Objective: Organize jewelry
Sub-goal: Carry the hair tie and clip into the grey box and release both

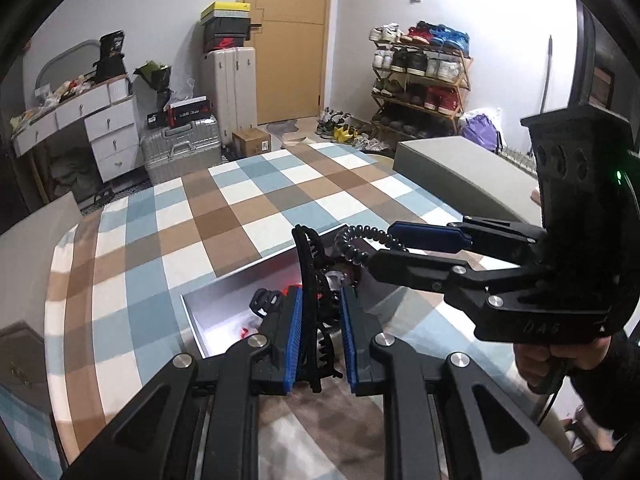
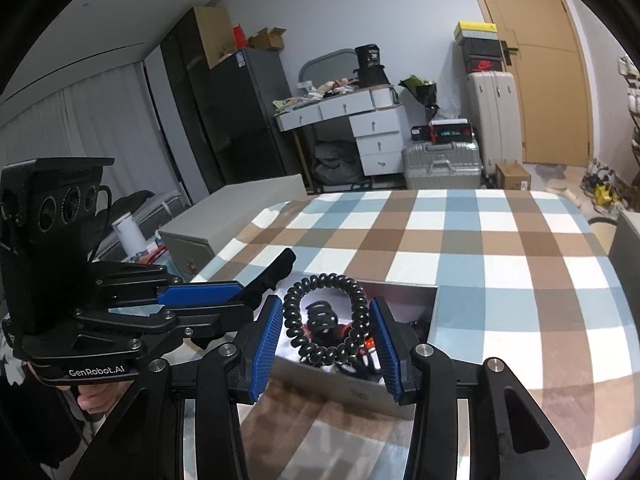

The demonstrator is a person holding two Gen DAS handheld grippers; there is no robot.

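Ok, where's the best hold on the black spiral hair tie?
Across the loop's outer sides, coming from the near side as the right gripper does. The spiral hair tie hangs as an open ring over the box, so fingers flanking it can squeeze opposite coils. A single springy strand would probably slip.

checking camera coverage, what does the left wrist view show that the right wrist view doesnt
Only the left wrist view shows the wooden shoe rack and the teeth of the black hair claw between the left gripper fingers.

Only the right wrist view shows the dark fridge, and that the black spiral hair tie between the right gripper fingers is a full ring.

Both show the open box with red and black pieces inside, the checked tablecloth, the white drawer desk, the suitcases and the door.
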